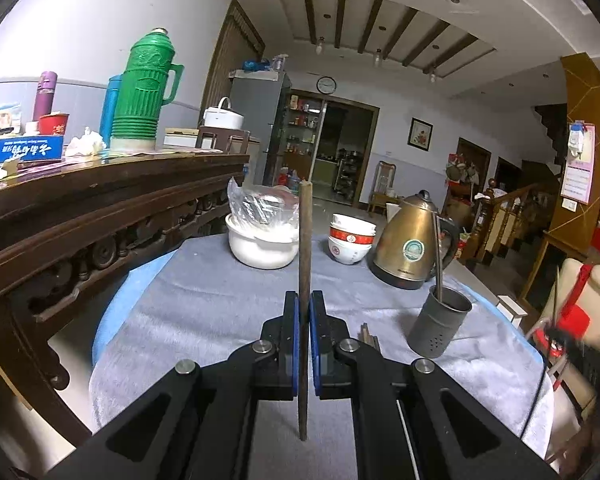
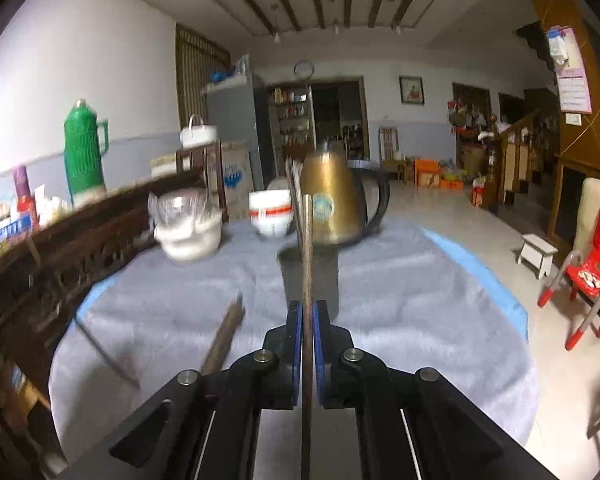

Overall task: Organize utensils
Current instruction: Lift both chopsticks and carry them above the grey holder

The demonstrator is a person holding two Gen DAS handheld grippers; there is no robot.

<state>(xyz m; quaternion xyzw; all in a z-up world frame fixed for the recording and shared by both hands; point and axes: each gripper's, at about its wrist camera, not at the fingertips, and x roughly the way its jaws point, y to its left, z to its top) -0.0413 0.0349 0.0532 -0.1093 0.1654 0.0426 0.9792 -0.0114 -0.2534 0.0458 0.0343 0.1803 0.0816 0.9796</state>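
Covering the round table is a fuzzy grey cloth (image 1: 204, 308) with a blue edge showing beneath; a dark carved wooden sideboard (image 1: 100, 216) is standing at its left, and a tiled living room with a beamed ceiling is opening behind. The left gripper (image 1: 304, 316) is clamping a dark brown wooden chopstick (image 1: 305, 232) upright between its blue-padded jaws. The right gripper (image 2: 307, 316) is pinching a second chopstick (image 2: 307, 248) the same way, blurred in the right wrist view. A perforated grey metal utensil cup (image 1: 440, 324) is sitting right of centre on the cloth, holding one thin metal rod (image 1: 440, 256). More chopsticks (image 2: 224, 336) are lying loose on the cloth. Behind are standing a brassy kettle (image 1: 410, 240), stacked white-and-red bowls (image 1: 350, 240) and a white pot (image 1: 260, 246) topped with crinkled plastic.
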